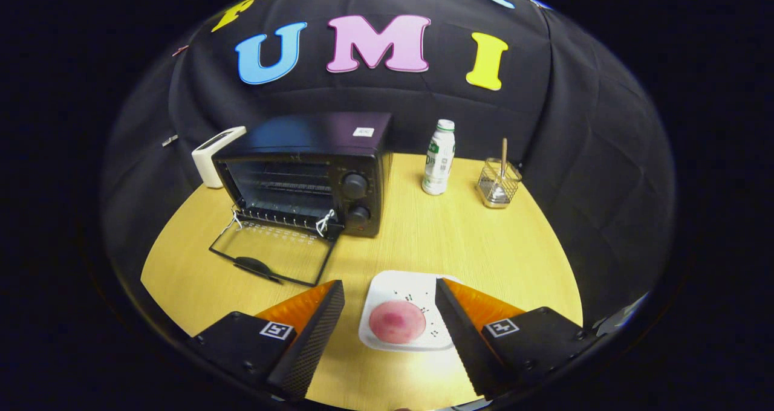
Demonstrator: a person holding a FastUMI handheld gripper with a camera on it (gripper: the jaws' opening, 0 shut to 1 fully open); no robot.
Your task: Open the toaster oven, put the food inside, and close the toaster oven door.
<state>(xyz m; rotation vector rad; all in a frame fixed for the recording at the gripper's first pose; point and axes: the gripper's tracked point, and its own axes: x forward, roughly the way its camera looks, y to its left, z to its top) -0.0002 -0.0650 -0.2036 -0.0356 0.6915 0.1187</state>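
**Op:** Tongs [390, 314] spread wide, I'm gripping nothing. The pink round food [397, 321] sits on its white plate [399, 285] right between my fingers [314, 332].

**Spotter:** And the toaster oven [314, 169]?

**Op:** Beyond the fingers, off to the left on the counter [459, 242]. Its door [272, 254] is dropped flat open, rack showing inside.

**Spotter:** Anything else up there?

**Op:** A white bottle [439, 157] beside the oven, then a wire holder [498, 184] with a stick in it, and a white box [213, 154] behind the oven.
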